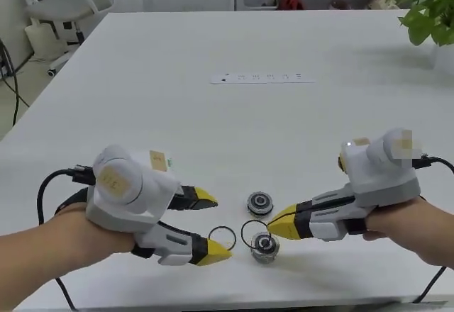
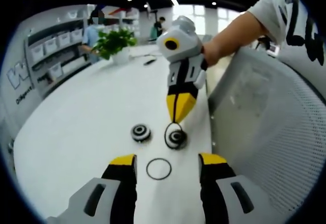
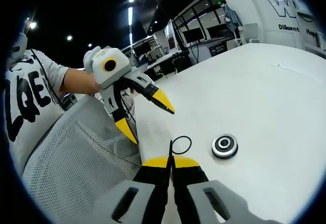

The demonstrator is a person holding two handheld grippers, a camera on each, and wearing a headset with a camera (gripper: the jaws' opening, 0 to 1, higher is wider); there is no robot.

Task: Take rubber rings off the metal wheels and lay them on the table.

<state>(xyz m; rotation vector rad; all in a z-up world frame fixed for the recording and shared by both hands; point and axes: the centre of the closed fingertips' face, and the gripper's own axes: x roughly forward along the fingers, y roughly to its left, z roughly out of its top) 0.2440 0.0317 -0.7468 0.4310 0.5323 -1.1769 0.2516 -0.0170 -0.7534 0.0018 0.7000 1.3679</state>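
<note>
Right tool (image 1: 272, 228) is closed narrow on a thin black rubber ring (image 3: 190, 144), which loops against the round metal wheel (image 1: 264, 247) just below its tips. Left tool (image 1: 213, 225) is held wide. A loose ring (image 2: 147, 169) lies flat on the white tabletop (image 1: 213, 127) between its jaws. A second wheel (image 1: 260, 202) sits just beyond.

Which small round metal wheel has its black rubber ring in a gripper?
The nearer metal wheel: the shut right gripper pinches its black rubber ring. The farther wheel sits apart.

Rubber ring (image 3: 181, 145) partly hidden between right tool (image 3: 171, 158) tips, plant (image 1: 428, 3) and chair (image 1: 65, 1) cropped by edges
</note>
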